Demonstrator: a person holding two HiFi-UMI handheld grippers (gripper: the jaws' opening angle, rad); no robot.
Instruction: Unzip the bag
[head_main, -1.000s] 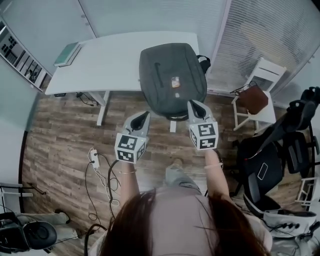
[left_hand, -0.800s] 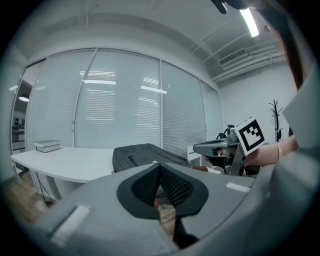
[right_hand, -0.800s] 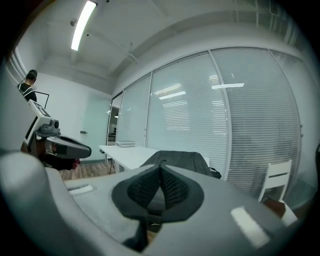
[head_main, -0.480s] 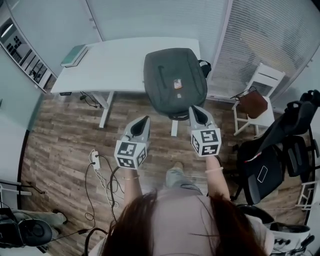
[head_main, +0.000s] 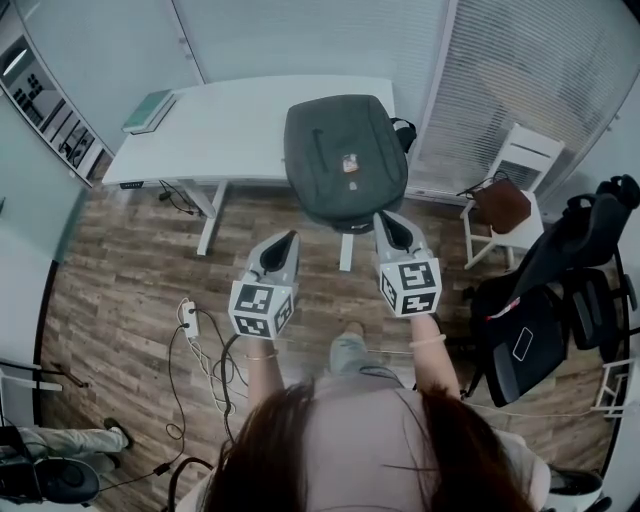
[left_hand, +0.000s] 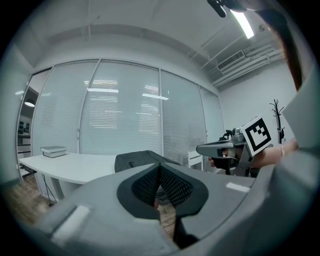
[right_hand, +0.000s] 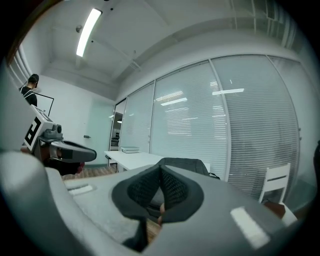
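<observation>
Grey bag lies flat on the counter just ahead of both tools, long axis pointing away; right tool almost reaches its near end, left tool sits farther off, both with jaws together and empty

Office surroundings: furniture and floor items noted.
White table stands on a wood-plank floor, with a flat greenish item at its far left corner. A white chair by the blinds carries a brown item. A black office chair stands at right. A white power strip with trailing cables lies on the floor at left.
</observation>
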